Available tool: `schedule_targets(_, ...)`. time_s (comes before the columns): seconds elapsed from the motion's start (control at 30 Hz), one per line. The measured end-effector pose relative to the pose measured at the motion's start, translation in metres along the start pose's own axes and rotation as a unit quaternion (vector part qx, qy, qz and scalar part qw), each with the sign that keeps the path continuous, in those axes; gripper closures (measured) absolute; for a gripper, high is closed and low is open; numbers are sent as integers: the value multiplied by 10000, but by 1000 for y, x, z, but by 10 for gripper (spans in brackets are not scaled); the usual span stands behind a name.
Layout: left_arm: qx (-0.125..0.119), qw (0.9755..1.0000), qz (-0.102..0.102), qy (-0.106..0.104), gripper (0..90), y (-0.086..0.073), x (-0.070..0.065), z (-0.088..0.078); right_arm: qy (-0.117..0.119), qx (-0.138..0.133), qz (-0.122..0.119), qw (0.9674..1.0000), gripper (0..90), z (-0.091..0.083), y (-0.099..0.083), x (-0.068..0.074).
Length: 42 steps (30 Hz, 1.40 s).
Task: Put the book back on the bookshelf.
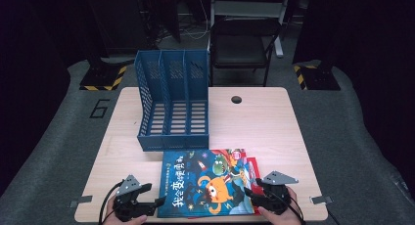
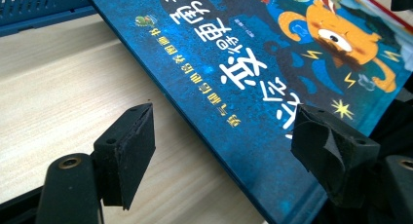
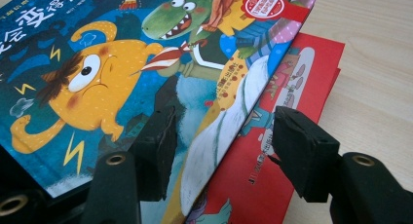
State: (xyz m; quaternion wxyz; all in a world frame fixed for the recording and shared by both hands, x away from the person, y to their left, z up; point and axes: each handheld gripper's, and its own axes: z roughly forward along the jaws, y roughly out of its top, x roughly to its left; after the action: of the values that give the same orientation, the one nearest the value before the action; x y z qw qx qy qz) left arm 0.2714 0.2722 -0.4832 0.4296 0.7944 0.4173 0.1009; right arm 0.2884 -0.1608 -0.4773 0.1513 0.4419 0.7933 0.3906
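Pale wood-grain table [image 1: 254, 122] stands on grey floor in a dark room, with a black folding chair [image 1: 242, 46] beyond its far edge at twelve o'clock. Left gripper [image 1: 157, 202], at seven o'clock on the table in the high view: jaws stand wide apart and straddle the spine edge of the blue picture book [image 1: 205, 183]; in the left gripper view one pad hangs over bare wood and the other over the cover, neither pressing, nothing clamped. Right gripper [image 1: 248, 191], at five o'clock: jaws likewise apart, and in the right gripper view one pad sits over the blue book's cover while the other sits over the red book [image 3: 287, 112] beneath; the stack's right edge lies between them, no pressure seen. Blue picture book [image 2: 253, 73] lies flat at six o'clock near the table's front edge, between the two grippers, cover up, with a yellow-orange monster and a green crocodile on it. Red book shows from under its right side, its edge jutting toward three o'clock. Blue three-slot file rack [image 1: 172, 100] stands upright just beyond the books at eleven o'clock, its front lip close to the blue book's far edge. A dark round cable hole [image 1: 237, 99] sits at one o'clock.
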Motion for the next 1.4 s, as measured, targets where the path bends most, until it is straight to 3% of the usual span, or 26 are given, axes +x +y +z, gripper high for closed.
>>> schedule_targets(0.07,44,10000,39,-65,225,0,1,1,-24,24,-74,10000,416,3,-1,1)
schedule_targets(0.1,-18,9999,106,-66,225,1,2,4,-49,-1,-262,9996,414,6,-1,3)
schedule_targets(0.17,-8,9999,77,-76,225,1,3,5,-52,15,-295,9996,414,6,-1,3)
schedule_targets(0.5,75,9999,-23,-146,218,0,5,9,108,44,-158,9998,399,13,-1,2)
schedule_targets(1.0,347,9989,119,-275,212,1,3,17,286,59,-162,9994,392,17,0,3)
schedule_targets(1.03,290,9993,130,-214,212,0,2,19,290,54,-158,9994,386,18,0,4)
schedule_targets(1.1,394,9987,166,-276,212,1,1,20,285,43,-164,9994,381,19,0,4)
schedule_targets(1.4,454,9981,252,-321,212,1,0,25,266,7,-137,9996,365,19,0,5)
